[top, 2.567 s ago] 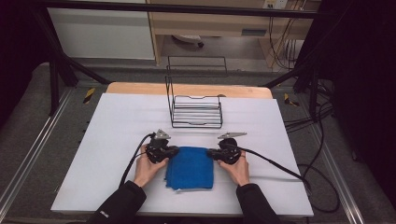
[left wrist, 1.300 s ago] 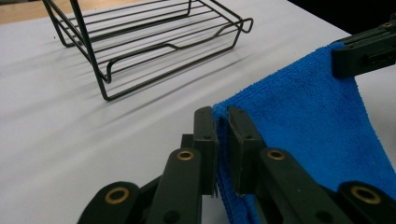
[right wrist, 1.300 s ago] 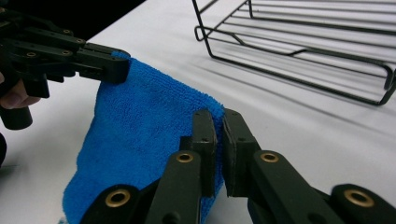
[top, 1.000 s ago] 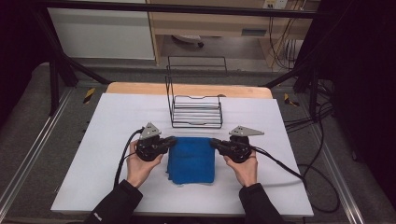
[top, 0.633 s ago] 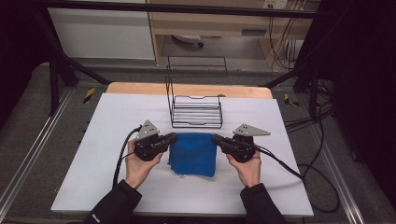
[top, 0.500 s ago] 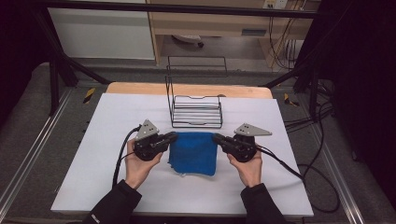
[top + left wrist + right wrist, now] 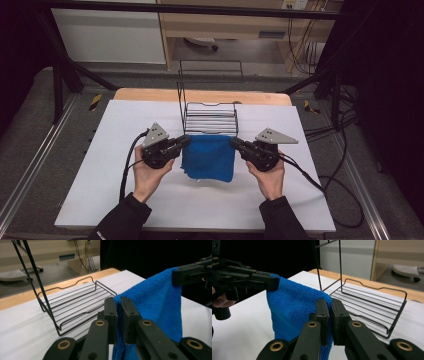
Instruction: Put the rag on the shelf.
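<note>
The blue cloth has risen off the white table toward the wire rack at frame centre. The left gripper and right gripper are each clamped on an upper corner, so hanging it probably comes next.

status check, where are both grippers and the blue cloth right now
Left gripper and right gripper each shut on a top corner of the blue cloth. Cloth hangs between them above the table. Wire rack just behind it.
</note>
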